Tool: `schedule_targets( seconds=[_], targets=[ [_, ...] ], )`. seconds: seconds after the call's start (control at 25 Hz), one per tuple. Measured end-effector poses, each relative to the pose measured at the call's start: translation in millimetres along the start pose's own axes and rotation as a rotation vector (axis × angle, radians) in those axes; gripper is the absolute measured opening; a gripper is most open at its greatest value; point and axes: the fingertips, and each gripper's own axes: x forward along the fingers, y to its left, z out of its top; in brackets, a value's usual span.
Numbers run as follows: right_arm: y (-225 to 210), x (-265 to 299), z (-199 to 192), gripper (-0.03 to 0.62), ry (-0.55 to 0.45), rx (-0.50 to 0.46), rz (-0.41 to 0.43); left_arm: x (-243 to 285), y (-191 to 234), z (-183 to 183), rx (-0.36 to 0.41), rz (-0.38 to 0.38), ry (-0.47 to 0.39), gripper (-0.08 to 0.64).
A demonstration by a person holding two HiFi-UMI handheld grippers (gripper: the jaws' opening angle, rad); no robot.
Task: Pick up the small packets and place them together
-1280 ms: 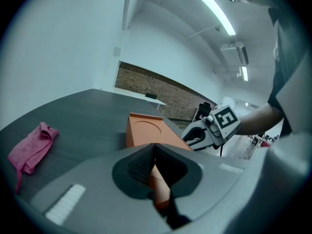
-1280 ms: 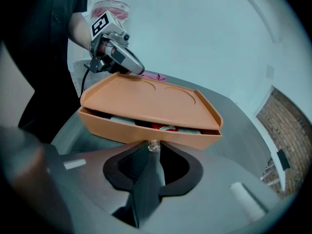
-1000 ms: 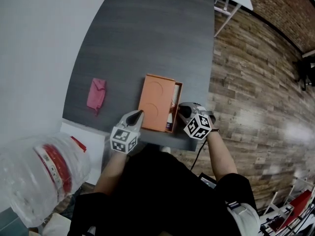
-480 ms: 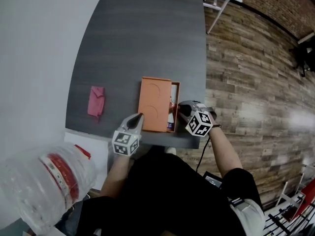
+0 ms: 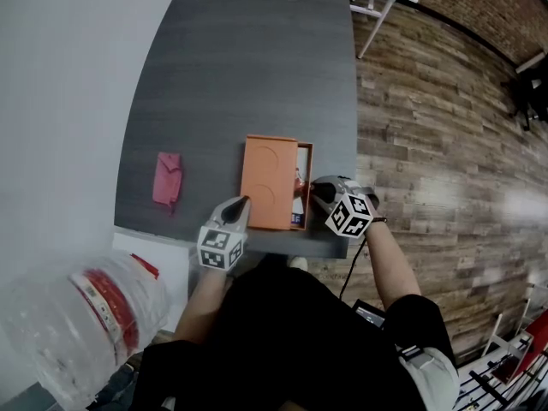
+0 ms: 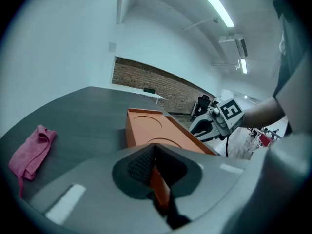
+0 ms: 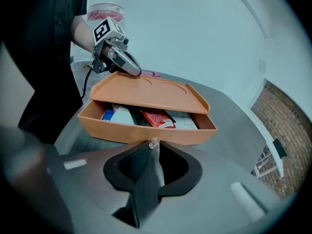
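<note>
An orange box [image 5: 268, 182] lies near the table's front edge, its drawer [image 5: 306, 169] slid out to the right. Several small packets [image 7: 158, 117], red, white and blue, lie inside the drawer [image 7: 141, 130]. My right gripper [image 7: 152, 152] is at the drawer's front wall, its jaws closing with the small clear knob [image 7: 154, 143] pinched between their tips. My left gripper [image 6: 155, 167] is shut on the near left edge of the box [image 6: 156, 133]. In the head view the left gripper [image 5: 243, 202] and right gripper [image 5: 315, 191] flank the box.
A pink cloth [image 5: 167, 178] lies on the dark grey table [image 5: 248, 67] to the left of the box. A large clear water bottle [image 5: 77, 315] stands off the table at the lower left. The table's right edge drops to a wooden floor [image 5: 445, 144].
The head view shifted a little a second ago. Both grippers stay at the box, and the drawer stands about as far out as before.
</note>
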Motion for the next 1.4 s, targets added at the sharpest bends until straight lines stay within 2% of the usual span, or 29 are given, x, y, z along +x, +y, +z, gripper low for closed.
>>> schedule_targets(
  seconds=[0.2,0.64,1.28,1.4],
  targets=[
    [-2.8,-10.1,-17.3,0.067,0.006,0.047,-0.003,-0.5,0.9,-0.3,-0.009,0.0,-0.003,0.0],
    [-2.2,-28.2,-44.9,0.066,0.052,0.08,-0.023,-0.8,3.1,0.8,-0.015,-0.004,-0.004,0.0],
    [-9.0,-30.6,-49.4,0.064,0.052,0.081,-0.033,-1.1,10.6,5.3,-0.011,0.022,0.004,0.0],
    [-11.2,-30.3,-50.0,0.064,0.054,0.092,-0.043,0.3,11.1,6.2,0.017,0.031,0.011,0.0]
  ],
)
